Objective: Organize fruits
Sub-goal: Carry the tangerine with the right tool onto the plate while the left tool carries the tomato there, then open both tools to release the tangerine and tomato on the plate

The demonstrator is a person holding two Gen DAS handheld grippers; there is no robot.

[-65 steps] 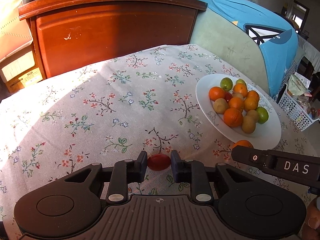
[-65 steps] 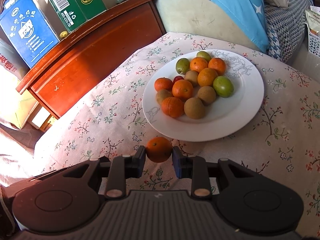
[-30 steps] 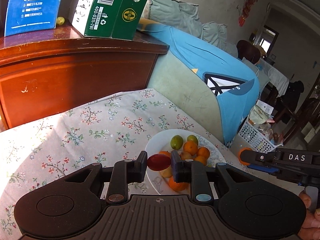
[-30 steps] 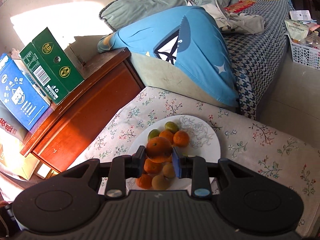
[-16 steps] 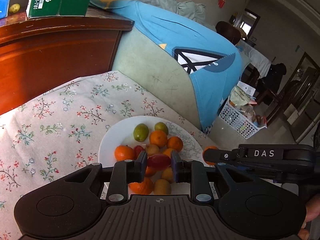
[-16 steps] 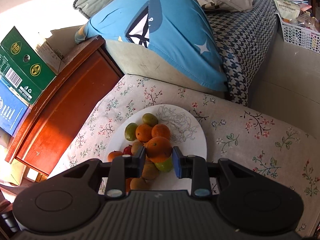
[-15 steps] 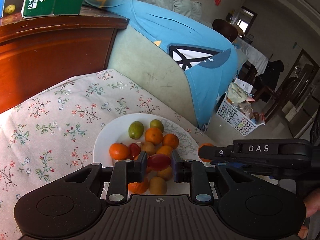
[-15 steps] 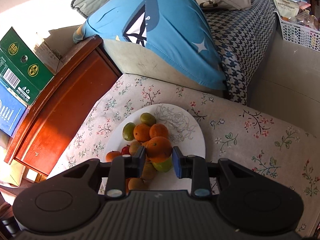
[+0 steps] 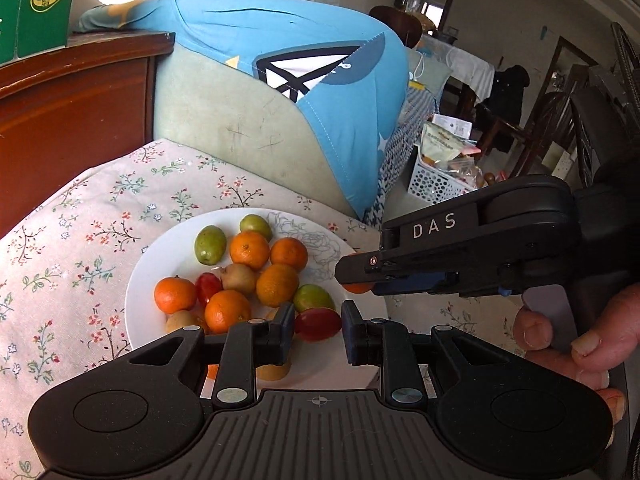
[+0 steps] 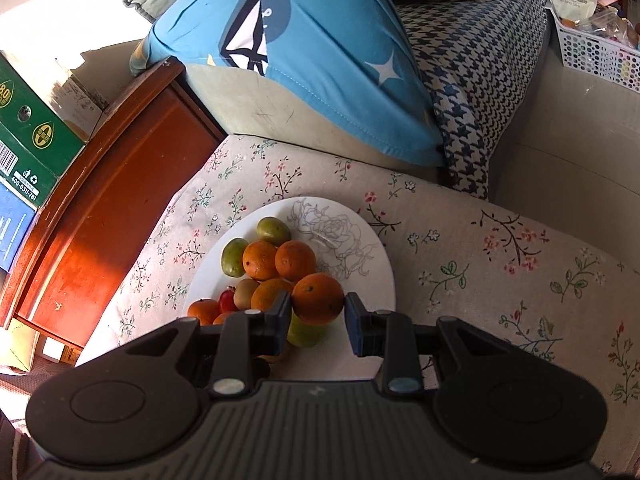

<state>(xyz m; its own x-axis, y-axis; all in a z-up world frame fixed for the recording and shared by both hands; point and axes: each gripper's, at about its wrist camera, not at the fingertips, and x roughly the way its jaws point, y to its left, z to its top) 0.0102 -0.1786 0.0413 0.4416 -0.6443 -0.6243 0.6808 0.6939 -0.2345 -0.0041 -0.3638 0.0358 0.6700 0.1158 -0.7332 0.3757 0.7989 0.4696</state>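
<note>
Fruit fills the left half of a white plate [image 9: 164,248] that sits on a floral tablecloth [image 9: 100,200]: oranges, green fruits, brownish kiwi-like fruits and a small red one lie heaped together, while the plate's right half, printed with a grey rose outline, is bare. The left gripper [image 9: 318,326] hovers over the near edge of the plate with a red plum-like fruit [image 9: 318,323] between its fingers; the left finger pad touches the fruit, but a thin gap shows on the right side, so the jaws appear slightly spread around it and whether it is gripped cannot be told for certain. The right gripper [image 10: 318,312] pinches an orange [image 10: 318,298] firmly between both finger pads, holding it above the near right part of the heap, just over a green fruit [image 10: 306,334] on the plate. In the left wrist view the right gripper [image 9: 356,280] reaches in from the right, marked "DAS", with the orange peeking out beneath its tip and the person's right hand [image 9: 580,336] wrapped around the handle. Behind the table stand a reddish wooden cabinet [image 10: 100,220] carrying a green carton [image 10: 32,132], and a sofa draped with a bright blue cloth [image 10: 320,48] and a houndstooth cover [image 10: 472,60]. A white perforated basket [image 9: 436,180] of packets sits beyond the sofa.
</note>
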